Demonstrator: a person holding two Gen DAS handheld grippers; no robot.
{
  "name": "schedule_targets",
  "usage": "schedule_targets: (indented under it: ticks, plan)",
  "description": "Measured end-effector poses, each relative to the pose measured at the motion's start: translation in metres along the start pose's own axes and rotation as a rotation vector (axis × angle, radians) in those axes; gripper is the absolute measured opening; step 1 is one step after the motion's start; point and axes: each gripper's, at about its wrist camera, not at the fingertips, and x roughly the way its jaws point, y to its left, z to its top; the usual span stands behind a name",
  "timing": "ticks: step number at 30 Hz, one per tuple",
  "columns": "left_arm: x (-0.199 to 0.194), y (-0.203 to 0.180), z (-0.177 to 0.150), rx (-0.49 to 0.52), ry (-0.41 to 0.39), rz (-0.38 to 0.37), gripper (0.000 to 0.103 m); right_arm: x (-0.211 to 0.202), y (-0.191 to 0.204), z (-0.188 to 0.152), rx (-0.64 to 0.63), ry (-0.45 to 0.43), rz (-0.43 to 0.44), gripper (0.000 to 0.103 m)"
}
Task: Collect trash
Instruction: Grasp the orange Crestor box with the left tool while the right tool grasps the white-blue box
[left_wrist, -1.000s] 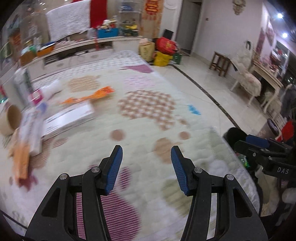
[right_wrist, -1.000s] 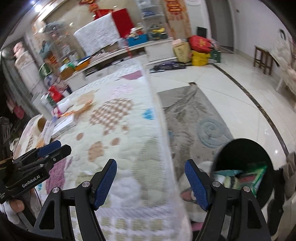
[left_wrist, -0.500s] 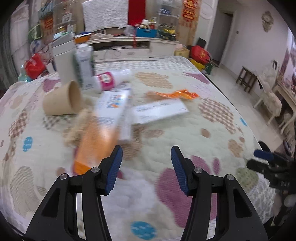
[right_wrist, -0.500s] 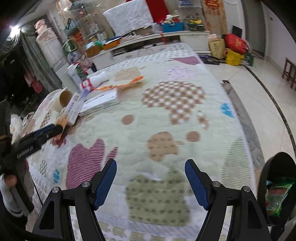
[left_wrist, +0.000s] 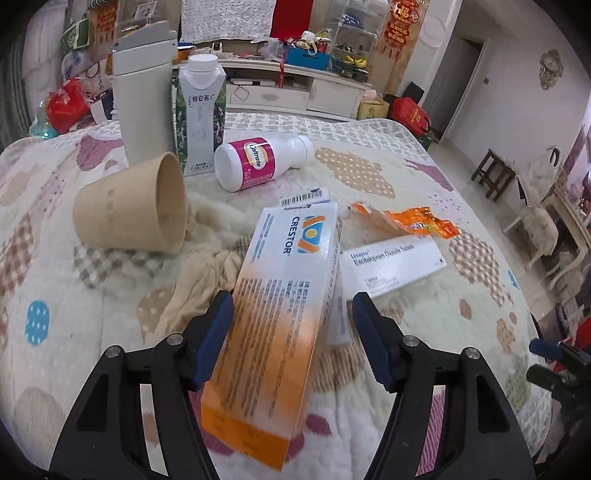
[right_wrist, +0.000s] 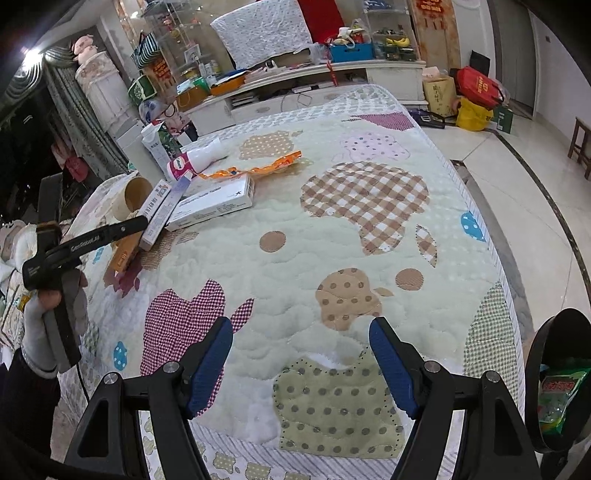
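Now left tool (left_wrist: 291, 332) astride Crestor box (left_wrist: 284, 295).

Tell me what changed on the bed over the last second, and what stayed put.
The left tool swung across the quilt to the pile of trash, and its jaws have just been opening; they now straddle the orange and white box without pressing on it. The right tool swung from the bed's edge over the quilt, open and empty. The paper cup, pill bottle and orange wrapper lie where they were.
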Motion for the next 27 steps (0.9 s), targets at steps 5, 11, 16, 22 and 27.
schedule_targets:
  ticks: [5,11,16,22,27]
  plan:
    - [0.018,-0.001,0.004,-0.003,0.072,-0.049,0.066,0.006,0.000,0.001,0.001,0.012,0.006,0.074]
    - [-0.010,-0.005,-0.007,0.016,-0.005,-0.039,0.037,0.010,0.007,0.004,-0.011,0.014,0.018,0.074]
    - [-0.033,0.000,-0.017,0.023,0.043,-0.038,0.025,0.015,0.015,0.006,-0.022,0.018,0.040,0.074]
    - [-0.057,0.003,-0.043,0.017,0.076,-0.070,0.024,0.019,0.034,0.005,-0.051,0.025,0.073,0.074]
    - [-0.080,0.008,-0.066,0.017,0.115,-0.064,0.024,0.022,0.044,0.007,-0.068,0.024,0.093,0.074]
